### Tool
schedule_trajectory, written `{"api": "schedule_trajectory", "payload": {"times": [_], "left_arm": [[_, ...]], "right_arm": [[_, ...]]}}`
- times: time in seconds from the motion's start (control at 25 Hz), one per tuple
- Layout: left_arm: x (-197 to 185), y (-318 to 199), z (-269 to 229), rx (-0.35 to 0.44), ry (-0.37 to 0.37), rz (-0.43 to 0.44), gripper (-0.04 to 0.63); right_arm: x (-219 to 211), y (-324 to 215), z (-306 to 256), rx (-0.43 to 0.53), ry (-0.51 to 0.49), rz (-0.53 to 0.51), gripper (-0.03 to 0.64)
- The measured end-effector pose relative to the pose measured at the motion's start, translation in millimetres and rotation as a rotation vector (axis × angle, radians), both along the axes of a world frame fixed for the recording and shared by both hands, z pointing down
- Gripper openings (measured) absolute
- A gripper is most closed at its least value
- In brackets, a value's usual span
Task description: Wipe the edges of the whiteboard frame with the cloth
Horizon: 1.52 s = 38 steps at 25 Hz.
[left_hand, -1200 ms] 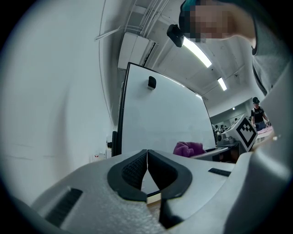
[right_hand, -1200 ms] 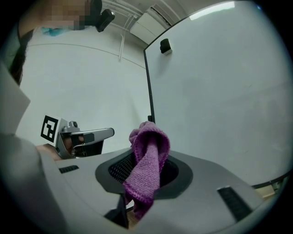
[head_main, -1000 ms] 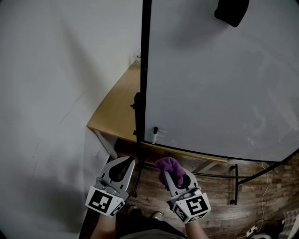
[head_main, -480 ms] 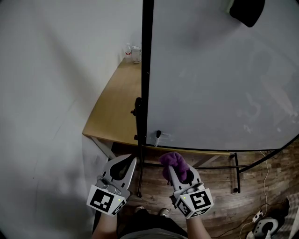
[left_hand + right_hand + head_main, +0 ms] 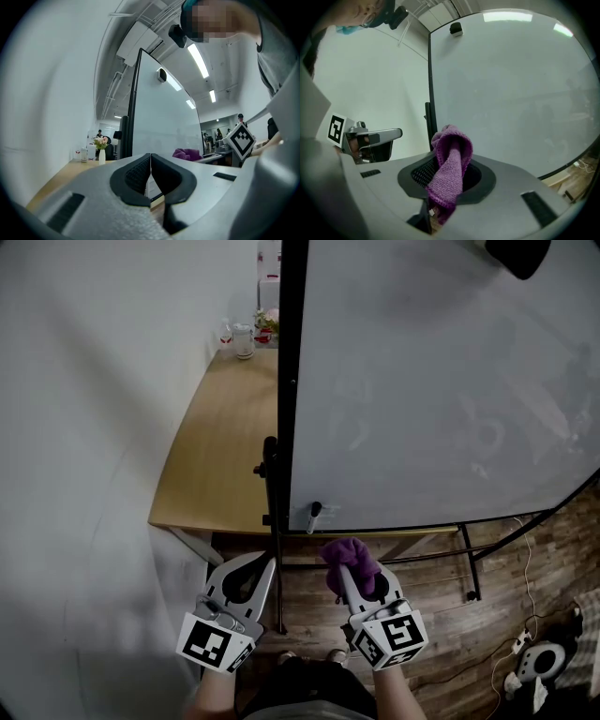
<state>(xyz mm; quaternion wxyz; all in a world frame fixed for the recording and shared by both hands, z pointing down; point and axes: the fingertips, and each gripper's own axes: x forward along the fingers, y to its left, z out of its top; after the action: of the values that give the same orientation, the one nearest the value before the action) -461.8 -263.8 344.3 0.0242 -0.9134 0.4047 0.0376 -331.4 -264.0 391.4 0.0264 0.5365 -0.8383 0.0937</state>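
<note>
Vs 1 s ago the head view has swung. We now see much more of the table (image 5: pixel 220 456) beside the whiteboard (image 5: pixel 422 381), right to its far end, where a cup (image 5: pixel 244 339) & a few small items stand that were out of sight before. The board's btm edge sits higher in the view. The dark object (image 5: pixel 518 254) on the board has slid toward the top-R corner, and more floor (image 5: pixel 534 559) w/ cables shows at lower R. Both tools sit at approx the same spot in the view as before, only a touch lower. Neither grip has changed.

Pose: we hold both tools low & close in front of us, side by side. The marker cubes face us and the tips point toward the board's lower-L corner. The left gripper (image 5: pixel 266 564) has its jaws closed together w/ nothing btw them. The right gripper (image 5: pixel 345 570) is clamped on the purple cloth (image 5: pixel 349 557), which bunches up out of the jaws in a folded loop, w/ a tail hanging down past the pads. The cloth is just below the btm rail of the black frame (image 5: pixel 292 381), near the marker (image 5: pixel 313 516) on the ledge. It's apart from the frame, so no contact yet.
</note>
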Motion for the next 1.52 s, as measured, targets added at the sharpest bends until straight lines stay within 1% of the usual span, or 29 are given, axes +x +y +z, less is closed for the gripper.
{"api": "schedule_trajectory", "payload": {"times": [0.28, 0.52, 0.6, 0.72, 0.88, 1.2, 1.52], "left_arm": [[2, -10, 17, -0.006, -0.014, 0.042, 0.018], [4, -11, 36, -0.034, -0.016, 0.048, 0.017], [5, -10, 43, -0.045, -0.019, 0.049, 0.017], [6, -7, 53, -0.083, -0.022, 0.044, 0.017], [5, -6, 65, -0.102, -0.018, 0.026, 0.017], [-5, -1, 77, -0.103, -0.037, -0.005, 0.017], [-16, 9, 85, -0.118, -0.058, -0.013, 0.017]], "right_arm": [[-2, -4, 20, -0.025, 0.009, 0.041, 0.086], [-5, -8, 43, -0.059, 0.006, 0.044, 0.086], [-8, -11, 51, -0.065, 0.011, 0.033, 0.086], [-14, -17, 63, -0.074, 0.019, 0.013, 0.086], [-24, -25, 83, -0.095, 0.036, -0.020, 0.087], [-49, -43, 126, -0.134, 0.076, -0.084, 0.091], [-72, -66, 156, -0.179, 0.110, -0.100, 0.091]]}}
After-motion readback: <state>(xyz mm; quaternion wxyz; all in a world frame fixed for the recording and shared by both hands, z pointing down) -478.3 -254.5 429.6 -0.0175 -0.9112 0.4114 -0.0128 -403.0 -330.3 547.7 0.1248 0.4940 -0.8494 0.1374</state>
